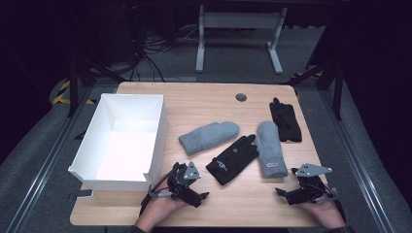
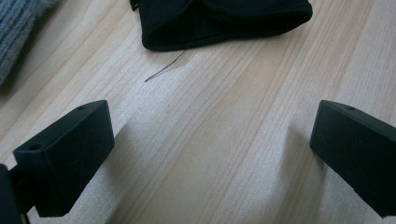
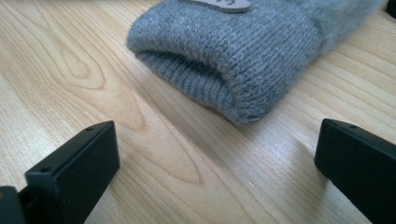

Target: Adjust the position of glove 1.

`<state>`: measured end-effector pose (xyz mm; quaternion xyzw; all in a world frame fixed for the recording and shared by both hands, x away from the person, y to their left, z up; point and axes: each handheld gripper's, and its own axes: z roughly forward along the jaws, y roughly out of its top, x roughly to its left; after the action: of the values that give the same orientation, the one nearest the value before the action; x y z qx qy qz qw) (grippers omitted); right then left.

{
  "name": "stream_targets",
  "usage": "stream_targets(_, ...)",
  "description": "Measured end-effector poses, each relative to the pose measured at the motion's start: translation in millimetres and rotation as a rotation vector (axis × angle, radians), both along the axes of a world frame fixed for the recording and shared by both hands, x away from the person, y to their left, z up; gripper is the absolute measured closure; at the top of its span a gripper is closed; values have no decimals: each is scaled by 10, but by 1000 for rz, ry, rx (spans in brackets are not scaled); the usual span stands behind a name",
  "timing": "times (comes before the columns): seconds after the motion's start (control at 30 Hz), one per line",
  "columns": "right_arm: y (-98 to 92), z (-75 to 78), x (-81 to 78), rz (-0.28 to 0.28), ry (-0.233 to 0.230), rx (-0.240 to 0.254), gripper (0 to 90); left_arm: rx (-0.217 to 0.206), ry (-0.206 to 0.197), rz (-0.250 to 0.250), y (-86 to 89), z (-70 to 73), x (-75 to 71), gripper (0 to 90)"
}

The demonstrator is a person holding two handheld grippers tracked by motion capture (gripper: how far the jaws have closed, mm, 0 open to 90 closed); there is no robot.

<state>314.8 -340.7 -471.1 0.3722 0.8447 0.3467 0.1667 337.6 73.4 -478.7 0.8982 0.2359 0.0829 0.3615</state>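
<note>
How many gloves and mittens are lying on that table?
4. One grey mitten lies beside the white box, a second grey mitten stands right of centre, a black glove lies between them, and another black glove lies farther back right. None seems hidden.

Left gripper low over wooden table, jaws wide apart, bare wood between them. Black glove ahead at top edge, cuff end facing camera, well clear of jaws. Loose thread trails from cuff onto wood. Grey knit mitten at upper left corner, partly cut off.
</note>
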Motion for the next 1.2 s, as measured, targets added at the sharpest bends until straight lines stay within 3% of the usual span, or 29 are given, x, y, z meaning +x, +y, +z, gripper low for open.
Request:
stream_targets(0.33, -12, 16, 9, 10, 13, -3, 15, -1, 0, 0, -1, 0, 1, 1)
stream_targets(0.53, -47, 134, 8, 20, 1, -4, 108, 0, 0, 0, -1, 0, 1, 1)
stream_targets(0.57, -52, 210, 17, 29, -17, 10, 162, 0, 0, -1, -1, 0, 1, 1)
stream_targets(0.63, -49, 244, 31, 26, -27, 11, 163, 0, 0, 0, -1, 0, 1, 1)
stream_targets(1.2, 37, 512, 455, 68, -33, 93, 448, -1, 0, 1, -2, 0, 1, 1)
